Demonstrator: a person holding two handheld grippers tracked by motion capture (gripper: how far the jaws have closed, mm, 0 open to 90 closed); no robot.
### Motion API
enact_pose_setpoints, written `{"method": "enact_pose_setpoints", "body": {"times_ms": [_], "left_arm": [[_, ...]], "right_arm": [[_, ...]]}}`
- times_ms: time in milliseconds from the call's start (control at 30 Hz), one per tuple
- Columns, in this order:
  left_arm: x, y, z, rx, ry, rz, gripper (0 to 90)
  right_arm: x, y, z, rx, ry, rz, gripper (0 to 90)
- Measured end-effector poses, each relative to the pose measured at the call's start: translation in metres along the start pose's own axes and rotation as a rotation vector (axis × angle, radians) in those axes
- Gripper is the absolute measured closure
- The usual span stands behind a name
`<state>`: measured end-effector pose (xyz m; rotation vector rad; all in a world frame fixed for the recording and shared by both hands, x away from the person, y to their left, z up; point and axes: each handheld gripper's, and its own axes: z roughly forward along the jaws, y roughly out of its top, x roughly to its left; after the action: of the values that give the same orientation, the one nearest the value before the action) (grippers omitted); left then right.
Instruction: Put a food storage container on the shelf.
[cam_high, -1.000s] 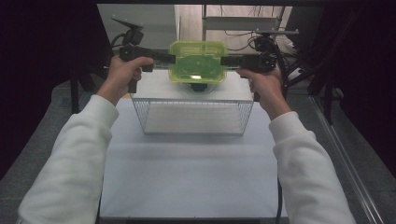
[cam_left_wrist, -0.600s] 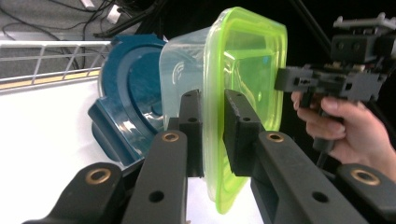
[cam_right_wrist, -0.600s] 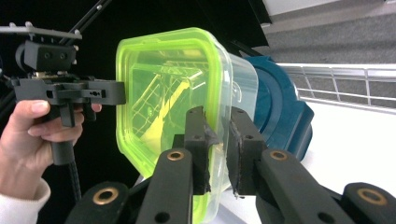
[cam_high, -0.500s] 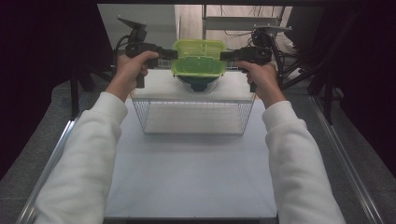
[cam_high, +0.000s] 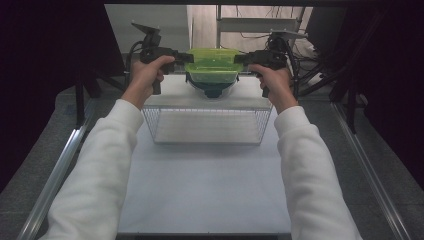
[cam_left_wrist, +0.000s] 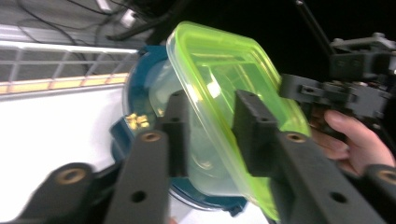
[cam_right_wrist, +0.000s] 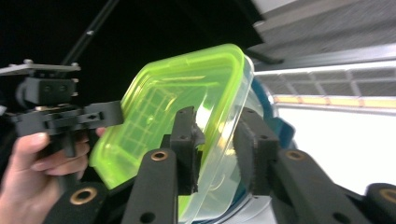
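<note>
**Container lowered onto the blue bowl; both tools easing off**

Since the earlier high-view frames, the green-lidded container has been carried away from the person and set lower, onto a dark blue bowl beyond the wire basket on the bench. Left tool and right tool flank its ends.

Left gripper view: jaws have just been opening; the container rim sits between them, and a gap is seen at one pad. Risk: the tilted container may slide off the bowl once freed.

Right gripper view: jaws likewise opening, part-way wide, with the rim between and contact doubtful. An uneven release could tip it.
</note>
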<state>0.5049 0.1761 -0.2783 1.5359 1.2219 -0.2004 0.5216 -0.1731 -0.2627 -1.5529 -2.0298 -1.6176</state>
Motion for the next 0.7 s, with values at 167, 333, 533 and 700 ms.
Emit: {"method": "enact_pose_setpoints", "body": {"times_ms": [167, 333, 533, 700], "left_arm": [[-0.007, 0.001, -0.01, -0.117, 0.042, 0.03, 35.6], [-0.014, -0.008, -0.026, -0.143, 0.054, 0.102, 29.2], [-0.025, -0.034, -0.057, -0.117, 0.074, 0.192, 28.3], [-0.036, -0.08, -0.091, -0.069, 0.121, 0.318, 27.9]], "right_arm": [[0.007, 0.0, -0.009, -0.082, -0.017, -0.066, 41.3], [0.015, -0.004, -0.03, -0.098, -0.051, -0.149, 35.7], [0.019, -0.025, -0.061, -0.079, -0.044, -0.246, 32.4], [0.022, -0.067, -0.091, -0.034, -0.063, -0.402, 29.0]]}}
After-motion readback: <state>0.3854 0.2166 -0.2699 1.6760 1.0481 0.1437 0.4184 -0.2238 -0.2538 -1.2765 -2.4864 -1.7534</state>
